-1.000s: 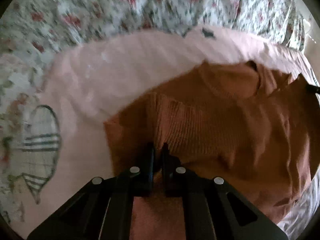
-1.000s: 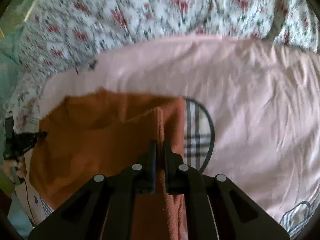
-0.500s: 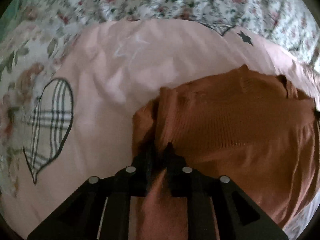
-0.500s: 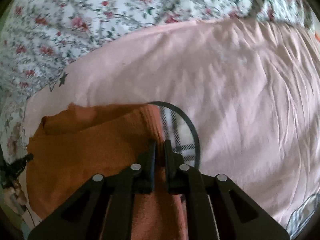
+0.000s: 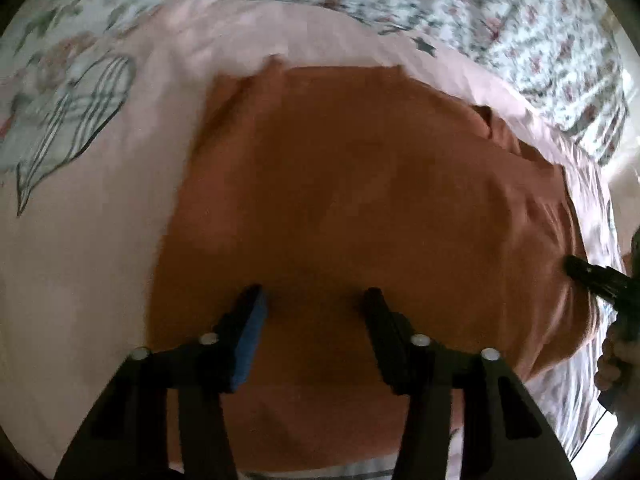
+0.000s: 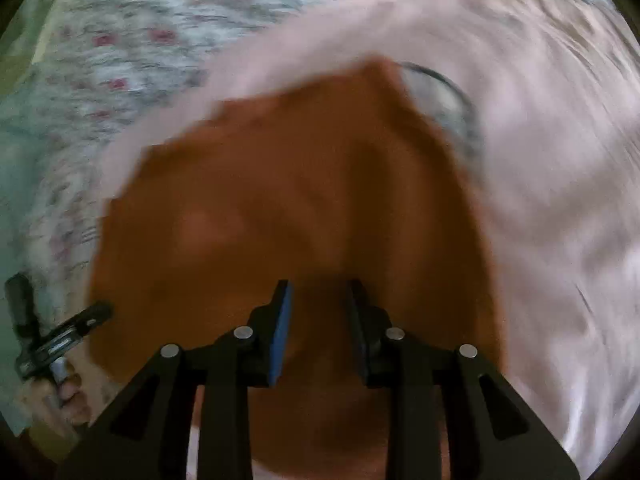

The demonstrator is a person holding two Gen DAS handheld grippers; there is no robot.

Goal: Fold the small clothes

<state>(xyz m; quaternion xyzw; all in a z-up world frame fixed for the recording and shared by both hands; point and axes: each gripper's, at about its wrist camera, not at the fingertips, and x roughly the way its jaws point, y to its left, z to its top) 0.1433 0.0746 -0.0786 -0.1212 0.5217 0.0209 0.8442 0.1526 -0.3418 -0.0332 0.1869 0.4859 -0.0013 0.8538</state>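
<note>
An orange-brown small garment lies spread flat on a pink sheet; it also shows in the right wrist view. My left gripper is open and empty just above the garment's near part. My right gripper is open and empty over the garment's near edge. The right gripper's tip shows at the right edge of the left wrist view. The left gripper shows at the lower left of the right wrist view. Both views are blurred.
The pink sheet carries checked heart prints. A floral quilt lies beyond it and also shows in the right wrist view. A hand holds the left gripper.
Both grippers were shut on the orange garment's folded edge; both have opened and let it go. The garment now lies flat, folded over.
</note>
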